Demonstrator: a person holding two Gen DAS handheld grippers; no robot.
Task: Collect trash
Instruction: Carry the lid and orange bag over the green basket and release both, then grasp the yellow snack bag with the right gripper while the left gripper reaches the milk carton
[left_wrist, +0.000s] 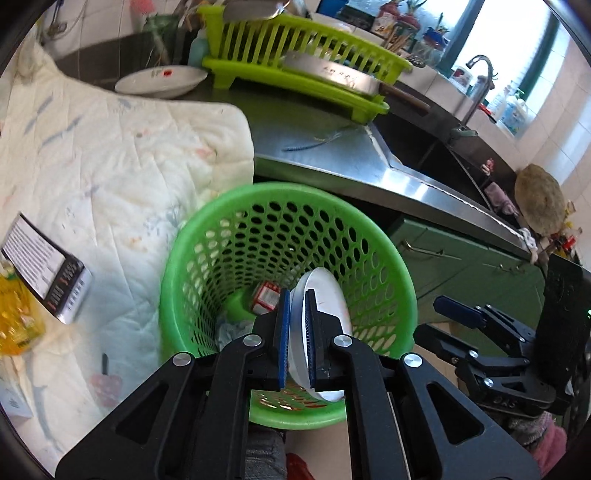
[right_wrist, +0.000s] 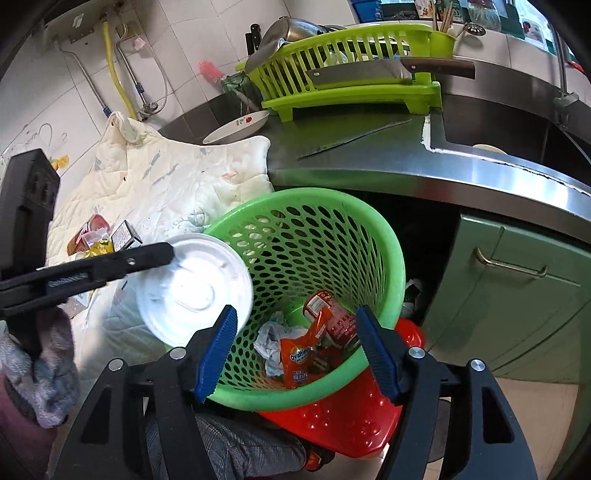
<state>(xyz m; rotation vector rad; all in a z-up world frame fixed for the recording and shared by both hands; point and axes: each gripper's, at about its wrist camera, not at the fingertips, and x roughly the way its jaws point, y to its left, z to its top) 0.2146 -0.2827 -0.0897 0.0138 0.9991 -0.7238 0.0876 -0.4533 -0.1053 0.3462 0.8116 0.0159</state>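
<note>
My left gripper (left_wrist: 296, 339) is shut on a white round plastic lid (left_wrist: 325, 295), held edge-on over the mouth of the green perforated basket (left_wrist: 199, 236). In the right wrist view the lid (right_wrist: 194, 288) hangs at the basket's (right_wrist: 388, 251) left rim, held by the left gripper (right_wrist: 168, 253). My right gripper (right_wrist: 295, 350) is open and empty, just above the basket's near rim. Inside the basket lie an orange Ovaltine packet (right_wrist: 301, 356), a red can (right_wrist: 332, 310) and crumpled white paper (right_wrist: 271, 341). More trash, a black box (left_wrist: 48, 266) and a yellow wrapper (left_wrist: 14, 317), lies on the quilt.
A white quilted cloth (left_wrist: 110, 155) covers the counter at left. A steel counter (right_wrist: 369, 162) with a lime dish rack (right_wrist: 351, 74), a cleaver (right_wrist: 369, 74), a bowl (right_wrist: 236, 127) and a sink (right_wrist: 517, 140) lies behind. A red stool (right_wrist: 351, 417) sits under the basket, with green cabinets (right_wrist: 517, 295) to the right.
</note>
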